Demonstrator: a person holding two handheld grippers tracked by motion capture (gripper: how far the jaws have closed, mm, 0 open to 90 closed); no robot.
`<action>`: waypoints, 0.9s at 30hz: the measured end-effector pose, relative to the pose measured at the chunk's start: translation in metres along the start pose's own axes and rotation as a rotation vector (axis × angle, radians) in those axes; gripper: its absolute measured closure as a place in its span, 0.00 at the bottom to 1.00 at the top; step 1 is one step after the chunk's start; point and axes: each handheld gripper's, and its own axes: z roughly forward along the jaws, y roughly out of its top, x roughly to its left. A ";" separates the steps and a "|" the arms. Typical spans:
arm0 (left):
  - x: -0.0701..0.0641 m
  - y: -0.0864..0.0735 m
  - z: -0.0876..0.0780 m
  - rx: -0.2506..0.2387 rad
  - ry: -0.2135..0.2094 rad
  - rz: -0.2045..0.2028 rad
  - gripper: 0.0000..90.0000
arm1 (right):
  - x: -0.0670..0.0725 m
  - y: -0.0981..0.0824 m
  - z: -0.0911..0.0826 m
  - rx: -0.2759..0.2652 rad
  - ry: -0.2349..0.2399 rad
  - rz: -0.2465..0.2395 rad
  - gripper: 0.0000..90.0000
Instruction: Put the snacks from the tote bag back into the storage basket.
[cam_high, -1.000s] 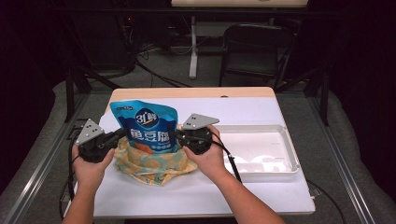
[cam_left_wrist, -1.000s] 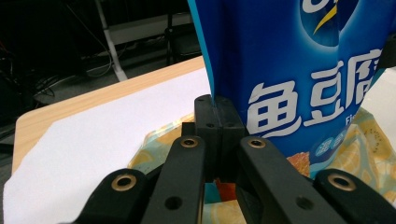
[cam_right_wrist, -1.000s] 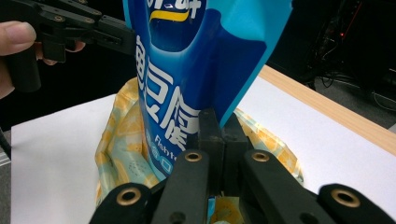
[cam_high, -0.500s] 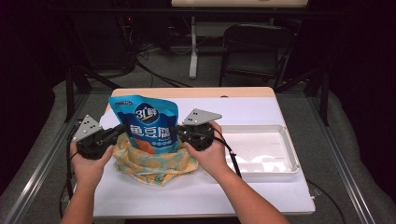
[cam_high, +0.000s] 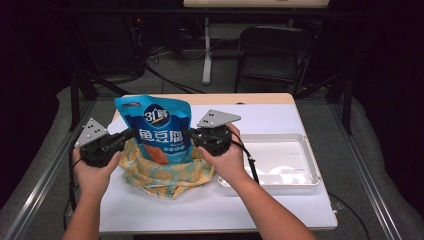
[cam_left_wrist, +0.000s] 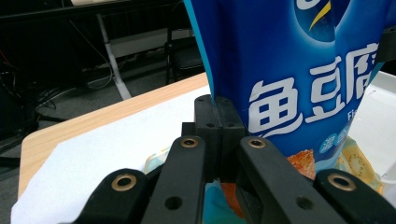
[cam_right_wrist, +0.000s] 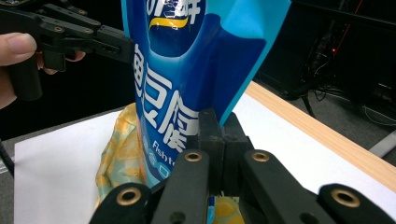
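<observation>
A blue snack pouch (cam_high: 159, 128) with white characters stands upright, half out of a crumpled yellow patterned bag (cam_high: 167, 172) on the white sheet. My left gripper (cam_high: 129, 134) is shut on the pouch's left edge; in the left gripper view its jaws pinch the blue pouch (cam_left_wrist: 289, 70) at its seam. My right gripper (cam_high: 189, 134) is shut on the pouch's right edge, and in the right gripper view the blue pouch (cam_right_wrist: 196, 70) rises above the closed jaws, with the yellow bag (cam_right_wrist: 119, 154) below. The other hand's gripper (cam_right_wrist: 122, 48) shows at top left there.
A shallow white tray (cam_high: 305, 150) lies to the right on the white sheet covering the wooden table (cam_high: 260, 98). A dark chair (cam_high: 272, 55) and cables stand beyond the table's far edge. Black surroundings on both sides.
Both grippers have lifted the pouch a little, so more of it stands clear of the yellow bag; the right hand has risen slightly.
</observation>
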 end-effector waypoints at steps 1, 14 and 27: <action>0.000 0.001 0.000 0.003 0.001 0.001 1.00 | 0.000 0.000 0.000 -0.001 0.001 0.001 1.00; 0.005 0.012 -0.002 0.000 -0.002 -0.002 1.00 | -0.003 0.012 -0.001 -0.011 0.007 0.007 1.00; 0.001 0.030 -0.007 -0.014 0.001 0.027 1.00 | -0.005 0.025 -0.011 -0.032 -0.003 0.001 1.00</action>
